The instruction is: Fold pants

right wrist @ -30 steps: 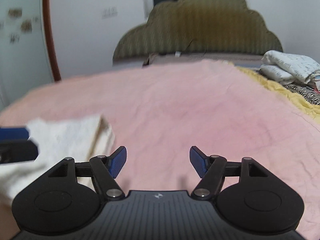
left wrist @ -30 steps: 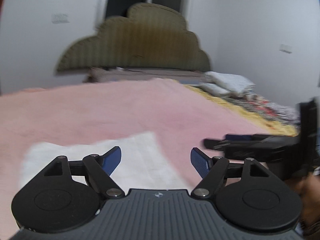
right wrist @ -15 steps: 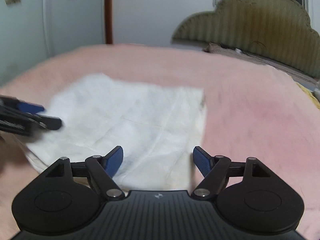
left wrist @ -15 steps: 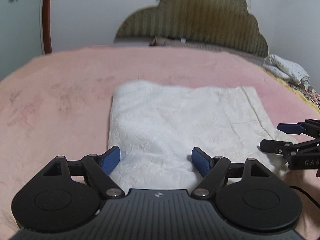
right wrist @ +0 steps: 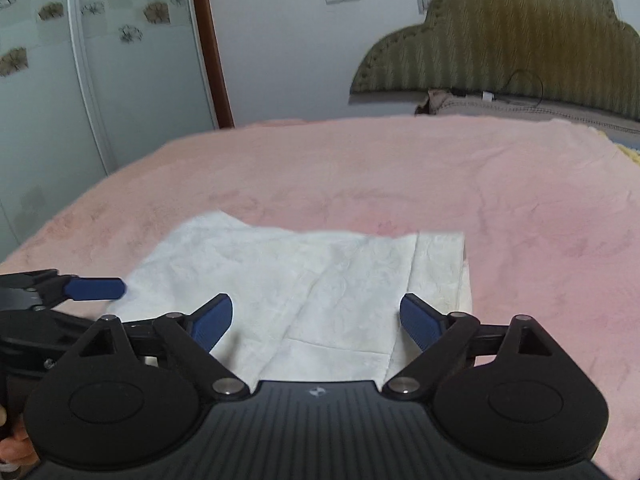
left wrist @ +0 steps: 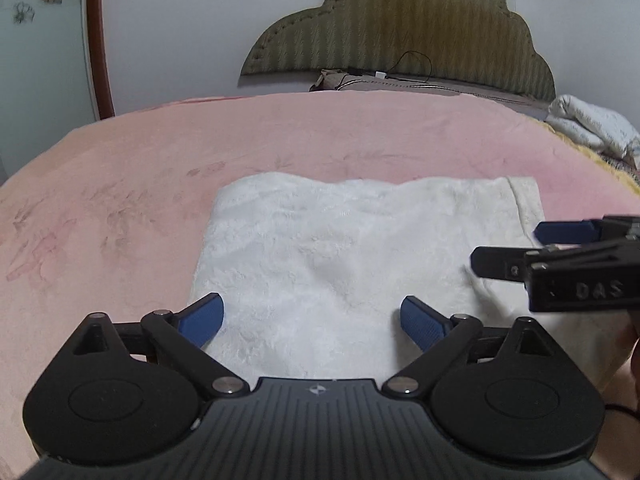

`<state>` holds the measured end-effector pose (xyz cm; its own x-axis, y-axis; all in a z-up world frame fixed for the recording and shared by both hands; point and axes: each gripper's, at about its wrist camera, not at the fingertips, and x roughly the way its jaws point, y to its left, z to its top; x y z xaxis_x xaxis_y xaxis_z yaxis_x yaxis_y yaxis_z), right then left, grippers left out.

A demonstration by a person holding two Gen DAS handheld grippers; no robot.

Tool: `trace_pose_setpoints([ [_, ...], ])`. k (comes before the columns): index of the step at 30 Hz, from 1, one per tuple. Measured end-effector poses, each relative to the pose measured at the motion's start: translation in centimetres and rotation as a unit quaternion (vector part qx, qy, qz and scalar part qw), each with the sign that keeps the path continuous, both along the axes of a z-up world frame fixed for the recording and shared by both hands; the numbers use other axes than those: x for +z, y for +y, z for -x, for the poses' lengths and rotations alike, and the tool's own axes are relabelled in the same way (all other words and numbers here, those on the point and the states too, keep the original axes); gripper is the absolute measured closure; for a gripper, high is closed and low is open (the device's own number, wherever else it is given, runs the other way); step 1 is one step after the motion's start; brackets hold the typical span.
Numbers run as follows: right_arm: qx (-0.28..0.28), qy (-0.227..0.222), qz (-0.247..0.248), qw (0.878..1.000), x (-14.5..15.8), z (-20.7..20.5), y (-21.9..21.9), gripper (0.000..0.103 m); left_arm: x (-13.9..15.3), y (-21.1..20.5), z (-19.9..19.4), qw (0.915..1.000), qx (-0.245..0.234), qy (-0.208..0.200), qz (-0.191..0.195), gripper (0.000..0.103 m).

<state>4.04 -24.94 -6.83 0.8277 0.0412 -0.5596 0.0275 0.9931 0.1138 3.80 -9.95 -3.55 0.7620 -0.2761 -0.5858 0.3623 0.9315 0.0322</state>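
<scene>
The white fuzzy pants [left wrist: 344, 256] lie folded into a flat rectangle on the pink bedspread; they also show in the right wrist view [right wrist: 320, 288]. My left gripper [left wrist: 312, 318] is open and empty, hovering over the near edge of the pants. My right gripper [right wrist: 316, 318] is open and empty over the near right part of the pants. The right gripper shows in the left wrist view [left wrist: 560, 256] at the right edge. The left gripper shows in the right wrist view [right wrist: 60, 296] at the left.
The pink bedspread [left wrist: 320, 140] covers the bed. A padded olive headboard [left wrist: 400, 28] stands at the back. Folded white bedding [left wrist: 592, 128] lies at the far right. A cable [left wrist: 400, 76] lies by the headboard. A wardrobe with flower stickers [right wrist: 80, 60] stands left.
Both grippers have swung left and tilted down, so the folded pants now sit centred under them. Both stayed open and empty.
</scene>
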Motion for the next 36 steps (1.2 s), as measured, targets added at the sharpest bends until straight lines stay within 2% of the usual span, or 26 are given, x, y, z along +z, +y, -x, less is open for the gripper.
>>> trace_pose_setpoints([
  [3,-0.049,0.009,0.048,0.998,-0.9,0.5,-0.2,0.012,-0.5,-0.1,0.8,0.9996,0.002,-0.026,-0.009,0.002],
  [5,-0.074,0.001,0.049,0.996,-0.5,1.4,-0.5,0.012,-0.5,-0.1,0.9,0.9995,0.005,-0.03,-0.01,0.001],
  [7,-0.07,-0.023,0.032,0.997,0.2,2.6,-0.5,0.012,-0.5,0.0,0.9,0.9994,0.008,-0.032,-0.007,0.0],
  [11,-0.022,-0.059,0.009,0.998,1.1,3.9,0.6,0.011,-0.7,-0.2,1.3,0.999,0.01,-0.042,-0.01,0.0],
  [13,-0.013,-0.046,0.03,0.998,0.5,3.3,1.2,0.005,-0.8,-0.2,1.4,0.9989,0.009,-0.045,-0.01,0.0],
  [16,-0.037,0.005,0.063,0.997,-2.0,2.0,1.3,0.003,-0.9,-0.1,1.2,0.9991,0.009,-0.039,-0.011,0.0],
  [18,-0.038,-0.016,0.038,0.998,-3.0,2.6,0.6,0.0,-1.0,-0.1,1.2,0.999,0.009,-0.042,-0.009,0.0],
  [22,-0.053,-0.012,0.003,0.999,-3.3,2.8,-0.5,0.0,-0.9,0.0,1.3,0.9989,0.009,-0.045,-0.009,0.0],
  [29,-0.057,-0.015,-0.008,0.998,-3.3,3.0,-0.7,0.0,-0.9,0.3,1.5,0.9983,0.024,-0.052,-0.012,0.0],
  [32,-0.06,-0.013,-0.031,0.998,-3.3,3.0,-1.6,0.0,-0.8,1.3,1.4,0.9984,0.029,-0.046,0.011,0.0],
  [36,-0.057,-0.021,-0.103,0.993,-3.8,3.4,-3.6,0.0,-0.3,3.7,0.7,0.9973,0.035,-0.022,0.06,0.001],
])
